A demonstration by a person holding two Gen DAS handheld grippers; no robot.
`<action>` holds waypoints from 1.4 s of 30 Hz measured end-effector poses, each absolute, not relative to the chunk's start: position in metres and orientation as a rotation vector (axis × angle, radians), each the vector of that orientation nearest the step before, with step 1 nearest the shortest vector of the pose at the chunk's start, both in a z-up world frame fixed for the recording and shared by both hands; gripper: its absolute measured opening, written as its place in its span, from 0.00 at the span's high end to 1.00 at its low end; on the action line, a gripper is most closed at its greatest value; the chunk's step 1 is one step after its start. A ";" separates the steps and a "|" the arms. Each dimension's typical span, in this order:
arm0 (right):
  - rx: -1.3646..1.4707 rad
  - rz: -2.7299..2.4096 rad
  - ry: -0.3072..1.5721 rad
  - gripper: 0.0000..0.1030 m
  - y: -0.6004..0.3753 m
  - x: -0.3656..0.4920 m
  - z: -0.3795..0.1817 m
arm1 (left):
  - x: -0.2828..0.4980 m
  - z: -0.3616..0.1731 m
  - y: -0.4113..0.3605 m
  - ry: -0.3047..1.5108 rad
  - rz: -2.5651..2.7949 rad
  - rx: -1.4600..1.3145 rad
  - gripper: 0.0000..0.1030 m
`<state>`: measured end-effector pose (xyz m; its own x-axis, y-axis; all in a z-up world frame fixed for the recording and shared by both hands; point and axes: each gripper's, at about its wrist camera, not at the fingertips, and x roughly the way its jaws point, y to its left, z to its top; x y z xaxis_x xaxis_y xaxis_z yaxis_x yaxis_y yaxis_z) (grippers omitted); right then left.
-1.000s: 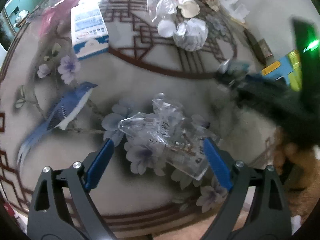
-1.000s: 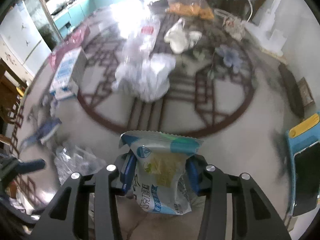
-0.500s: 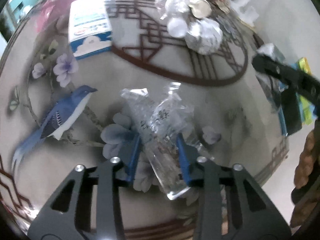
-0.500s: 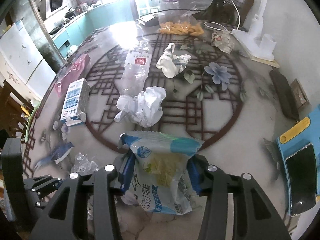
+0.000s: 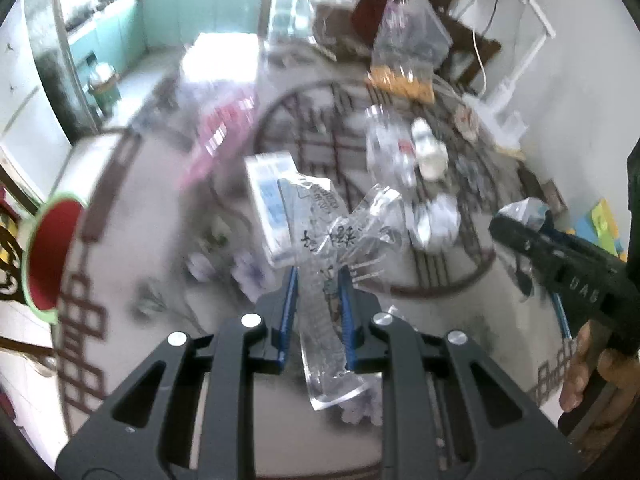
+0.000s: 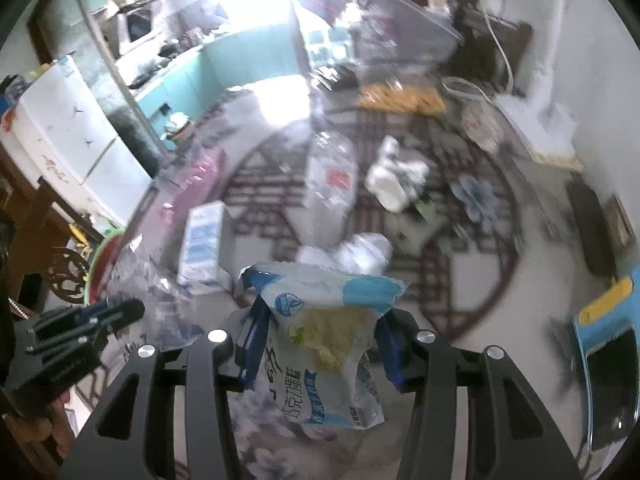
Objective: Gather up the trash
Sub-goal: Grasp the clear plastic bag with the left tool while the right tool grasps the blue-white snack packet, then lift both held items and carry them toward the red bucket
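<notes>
Our left tongs (image 5: 318, 294) have just clamped tight on a clear crinkled wrapper (image 5: 340, 248), held above the bench (image 5: 168, 240). Our right tongs (image 6: 318, 344) grip a blue-and-white snack packet (image 6: 328, 320), with more litter farther off.

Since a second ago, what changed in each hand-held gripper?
The left hand-held gripper closed on the clear wrapper and lifted it off the table. The right hand-held gripper kept its blue-and-white snack bag and rose too. Other trash stayed put.
</notes>
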<state>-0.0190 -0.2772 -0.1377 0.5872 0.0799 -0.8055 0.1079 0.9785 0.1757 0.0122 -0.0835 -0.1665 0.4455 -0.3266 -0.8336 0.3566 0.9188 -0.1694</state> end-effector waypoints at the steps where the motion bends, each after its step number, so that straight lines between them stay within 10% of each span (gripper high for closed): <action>1: 0.209 -0.003 0.929 0.54 -0.272 -0.016 -0.132 | 0.015 -0.157 -0.079 1.004 -0.414 0.035 0.81; 42: 0.093 0.218 0.846 0.51 -0.171 0.061 -0.093 | 0.034 -0.105 0.020 0.897 -0.223 -0.094 0.76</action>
<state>0.0610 -0.1712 -0.0933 0.6424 0.2283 -0.7316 -0.1542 0.9736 0.1684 0.0337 0.0195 -0.1048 0.6029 -0.2317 -0.7634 0.1537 0.9727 -0.1739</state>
